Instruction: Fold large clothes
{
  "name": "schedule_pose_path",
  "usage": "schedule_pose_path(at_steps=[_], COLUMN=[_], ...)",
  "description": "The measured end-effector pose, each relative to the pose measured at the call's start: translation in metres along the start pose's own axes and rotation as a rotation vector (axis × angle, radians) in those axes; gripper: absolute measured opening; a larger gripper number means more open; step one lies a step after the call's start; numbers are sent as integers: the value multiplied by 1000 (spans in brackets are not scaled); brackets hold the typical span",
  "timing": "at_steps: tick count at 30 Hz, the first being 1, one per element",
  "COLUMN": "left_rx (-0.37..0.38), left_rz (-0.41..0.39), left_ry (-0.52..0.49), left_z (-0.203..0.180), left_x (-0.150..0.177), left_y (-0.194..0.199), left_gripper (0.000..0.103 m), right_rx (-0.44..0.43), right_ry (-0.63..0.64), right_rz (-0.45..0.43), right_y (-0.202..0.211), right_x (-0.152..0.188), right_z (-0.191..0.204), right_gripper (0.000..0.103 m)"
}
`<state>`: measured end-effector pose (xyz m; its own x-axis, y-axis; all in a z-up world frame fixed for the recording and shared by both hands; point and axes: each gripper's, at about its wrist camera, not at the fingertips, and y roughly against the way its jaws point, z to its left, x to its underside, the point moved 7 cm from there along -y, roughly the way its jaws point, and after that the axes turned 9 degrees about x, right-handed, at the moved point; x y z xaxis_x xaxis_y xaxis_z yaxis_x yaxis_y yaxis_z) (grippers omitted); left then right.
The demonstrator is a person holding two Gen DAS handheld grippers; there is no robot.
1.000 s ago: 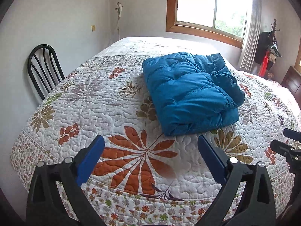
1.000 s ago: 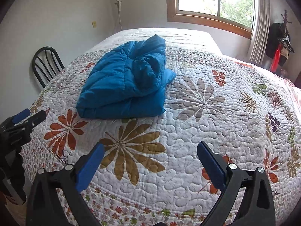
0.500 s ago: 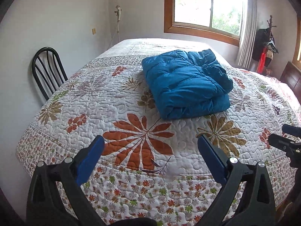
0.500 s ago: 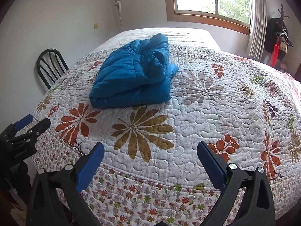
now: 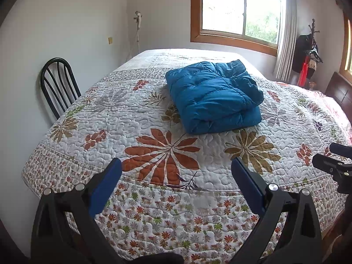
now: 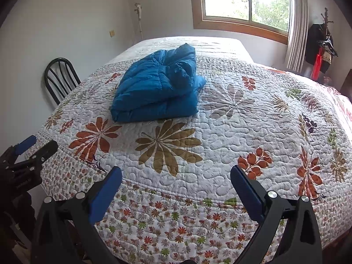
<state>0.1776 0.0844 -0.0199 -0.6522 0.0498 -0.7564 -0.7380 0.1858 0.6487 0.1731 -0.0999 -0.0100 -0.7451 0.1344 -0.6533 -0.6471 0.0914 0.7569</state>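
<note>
Nearest you: your left claw (image 5: 176,182) is spread wide, nothing btwn its 2 blue pads; your right claw (image 6: 176,184) likewise apart and empty. Both hang over the bed's near edge, w/ the floral quilt (image 5: 136,118) below. Further in, well apart from both claws, the blue puffer jacket (image 5: 213,96) lies folded mid-bed on the quilt. Beyond, a black chair (image 5: 58,85) at the left wall and a window (image 5: 239,11).

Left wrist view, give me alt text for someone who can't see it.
A folded blue puffer jacket lies on a floral quilted bed. The open left gripper hovers near the bed's edge, holding nothing; a black chair stands by the wall.
</note>
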Motion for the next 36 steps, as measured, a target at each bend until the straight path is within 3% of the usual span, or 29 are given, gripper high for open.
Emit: schedule_pose_path(at_steps=[36], left_rx=[6], left_rz=[-4], left_ry=[-4], left_z=[2], left_x=[2], left_y=[6], left_gripper=[99], right_rx=[9], right_ry=[6], right_rz=[-5], right_y=[8], right_x=[3], right_z=[5], right_gripper=[99])
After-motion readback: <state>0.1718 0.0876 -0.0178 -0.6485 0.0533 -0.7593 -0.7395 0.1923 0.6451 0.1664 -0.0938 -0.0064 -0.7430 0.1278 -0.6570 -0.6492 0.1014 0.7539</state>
